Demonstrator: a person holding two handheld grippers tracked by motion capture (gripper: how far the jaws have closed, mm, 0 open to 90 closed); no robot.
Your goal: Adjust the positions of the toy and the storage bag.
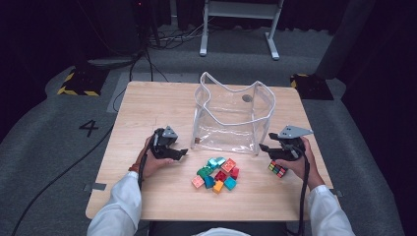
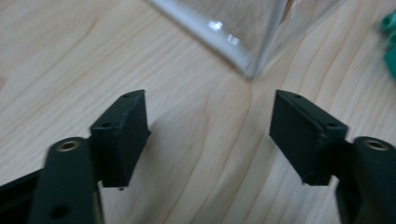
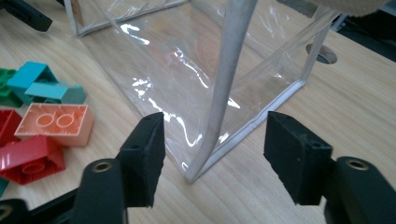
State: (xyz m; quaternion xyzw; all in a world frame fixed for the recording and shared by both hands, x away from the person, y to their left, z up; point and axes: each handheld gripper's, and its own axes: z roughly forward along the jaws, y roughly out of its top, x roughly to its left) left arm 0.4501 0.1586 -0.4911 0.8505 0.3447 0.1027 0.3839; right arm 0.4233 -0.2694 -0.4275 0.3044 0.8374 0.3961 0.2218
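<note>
From the high view I see my left gripper (image 1: 181,153) just off the near-left corner of the clear plastic bag (image 1: 231,118), and my right gripper (image 1: 264,147) at its near-right corner. Both sit low over the wooden table (image 1: 147,113), pointing inward toward each other and slightly away from me.

The bag stands upright in the middle of the table, its open mouth facing up and its white-edged handles rising above the rim. Its long axis runs across the table, left to right, with a broad clear face turned toward me.

In the left gripper view the jaws stand apart with only bare wood between them — nothing held. The bag's bottom corner (image 2: 250,70) lies ahead of the tips, near but not touching. The log hints at a tighter state, yet the picture shows a plain gap, so I go by that.

In the right gripper view the jaws are also parted. The bag's vertical corner seam (image 3: 229,84) rises between the two pads, but neither pad presses on it; I see table on both sides of the seam.

A loose heap of toy bricks (image 1: 216,174) — red, teal, green, orange, pink — lies just in front of the bag, between my hands. A puzzle cube (image 1: 277,168) rests on the table right beside my right hand (image 1: 300,164).
</note>
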